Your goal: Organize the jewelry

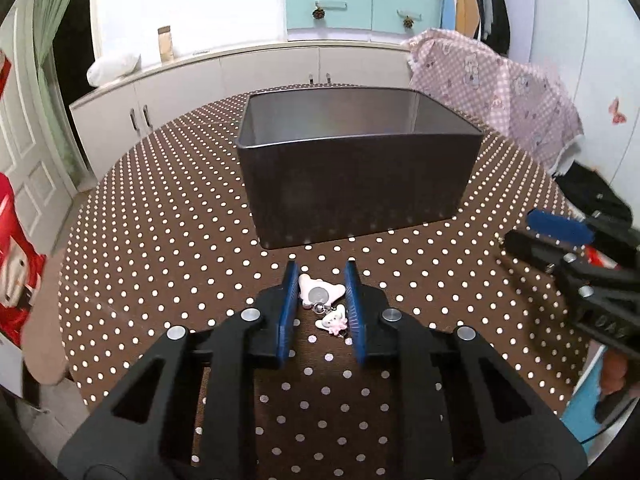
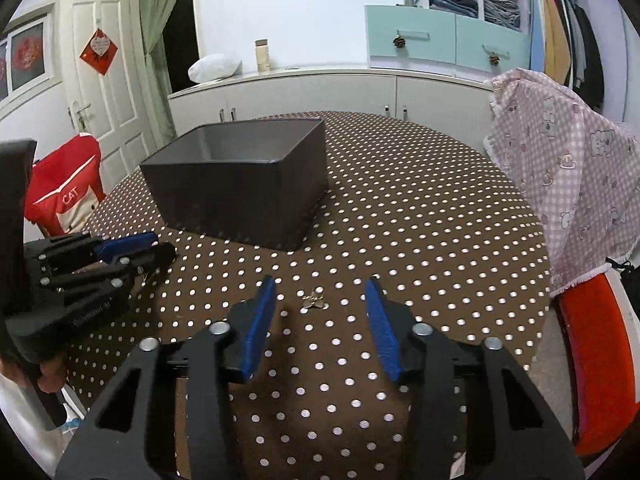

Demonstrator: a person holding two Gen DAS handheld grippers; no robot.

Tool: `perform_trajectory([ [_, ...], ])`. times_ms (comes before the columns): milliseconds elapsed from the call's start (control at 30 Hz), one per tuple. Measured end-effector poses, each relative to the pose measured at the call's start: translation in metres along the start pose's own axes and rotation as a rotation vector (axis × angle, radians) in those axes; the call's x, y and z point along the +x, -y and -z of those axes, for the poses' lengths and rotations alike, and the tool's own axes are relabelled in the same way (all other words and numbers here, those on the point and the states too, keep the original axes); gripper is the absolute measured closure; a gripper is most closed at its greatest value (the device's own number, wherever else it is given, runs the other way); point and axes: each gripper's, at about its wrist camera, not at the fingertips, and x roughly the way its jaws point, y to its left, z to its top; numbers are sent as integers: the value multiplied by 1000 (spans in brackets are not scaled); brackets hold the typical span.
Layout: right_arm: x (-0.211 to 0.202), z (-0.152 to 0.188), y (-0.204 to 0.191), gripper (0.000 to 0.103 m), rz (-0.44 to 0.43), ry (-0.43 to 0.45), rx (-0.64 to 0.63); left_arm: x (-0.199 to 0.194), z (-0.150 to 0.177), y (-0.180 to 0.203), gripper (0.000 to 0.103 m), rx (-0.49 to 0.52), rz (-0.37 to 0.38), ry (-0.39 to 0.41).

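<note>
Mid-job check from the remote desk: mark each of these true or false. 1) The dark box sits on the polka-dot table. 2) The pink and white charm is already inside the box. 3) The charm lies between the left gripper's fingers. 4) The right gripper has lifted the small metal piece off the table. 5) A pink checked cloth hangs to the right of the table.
1) True: the dark box stands on the polka-dot table.
2) False: the pink and white charm lies on the table in front of the box.
3) True: it lies between the fingers of the left gripper.
4) False: the small metal piece still lies on the table, apart from the pads of the right gripper.
5) True: the pink checked cloth.
</note>
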Motion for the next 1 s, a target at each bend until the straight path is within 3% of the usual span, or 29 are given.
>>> perform_trajectory([
  [100,10,2,-4,81,1,-22,-21,-3,1,-4,80,-19,28,27],
  [233,11,3,-7,91,29,-6,-48,-7,-1,-4,79,-25,48,76],
  [600,10,-3,-4,92,7,-7,-30,-12,1,-12,79,-81,54,131],
  [1000,-5,-35,-9,92,-16,87,-37,-27,-10,-14,79,-73,55,235],
])
